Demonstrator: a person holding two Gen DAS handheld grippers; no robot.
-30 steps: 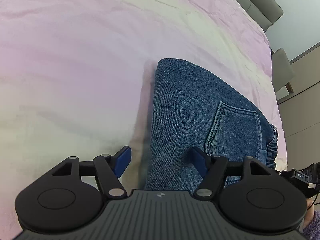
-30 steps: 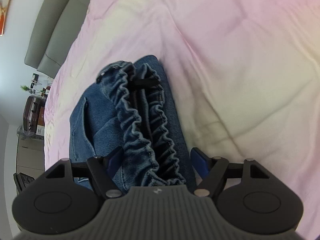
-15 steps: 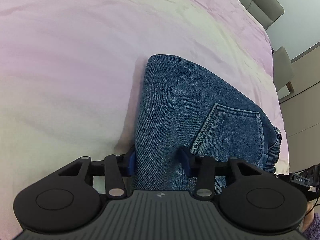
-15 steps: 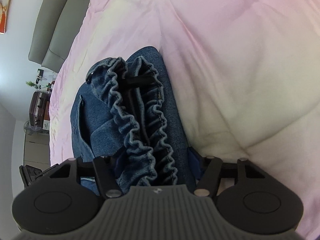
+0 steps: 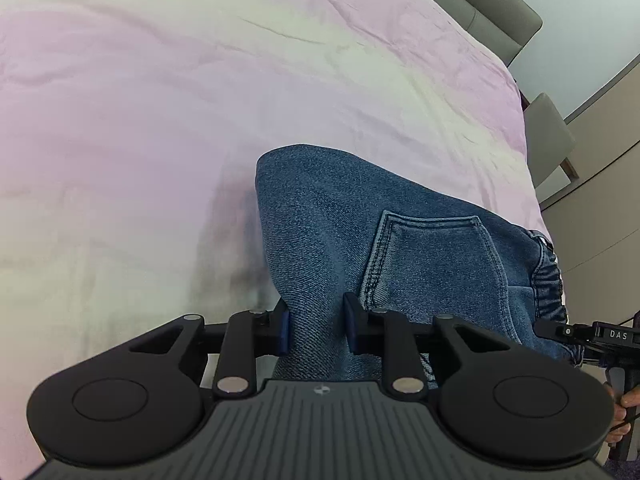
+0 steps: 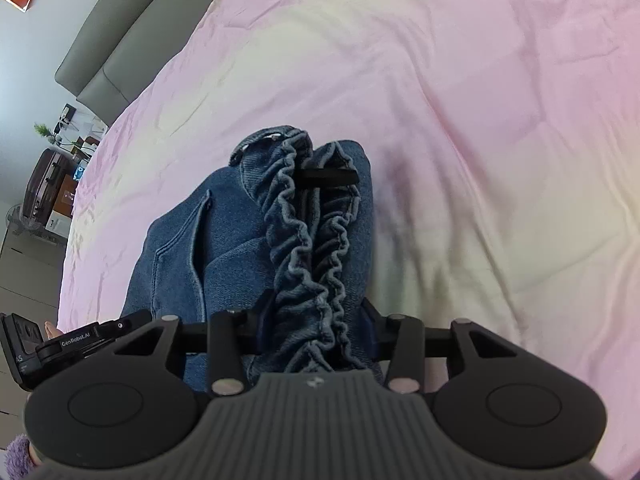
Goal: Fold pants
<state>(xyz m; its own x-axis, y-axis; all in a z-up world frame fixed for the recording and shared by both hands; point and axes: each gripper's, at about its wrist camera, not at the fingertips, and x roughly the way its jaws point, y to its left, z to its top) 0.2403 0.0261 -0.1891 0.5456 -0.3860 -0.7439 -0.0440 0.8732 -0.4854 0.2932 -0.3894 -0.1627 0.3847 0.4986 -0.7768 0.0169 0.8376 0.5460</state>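
Note:
The blue denim pants (image 5: 360, 232) are folded into a thick bundle, lifted a little off the pink bedspread (image 5: 160, 100). A back pocket (image 5: 436, 256) faces the left wrist camera. My left gripper (image 5: 316, 326) is shut on the folded edge of the pants. In the right wrist view the ruffled elastic waistband (image 6: 304, 240) runs up from my right gripper (image 6: 316, 332), which is shut on the waistband end of the pants (image 6: 224, 248). The right gripper also shows at the right edge of the left wrist view (image 5: 592, 336).
The pink and cream bedspread (image 6: 460, 120) fills both views. A grey headboard (image 6: 112, 32) lies at the far side. A chair (image 5: 548, 140) and wall stand beside the bed. A suitcase (image 6: 44, 184) and cluttered furniture stand off the bed's left side.
Both grippers have closed on the pants: left on the folded edge, right on the waistband. The bundle has risen off the bedspread and a shadow shows beneath it.

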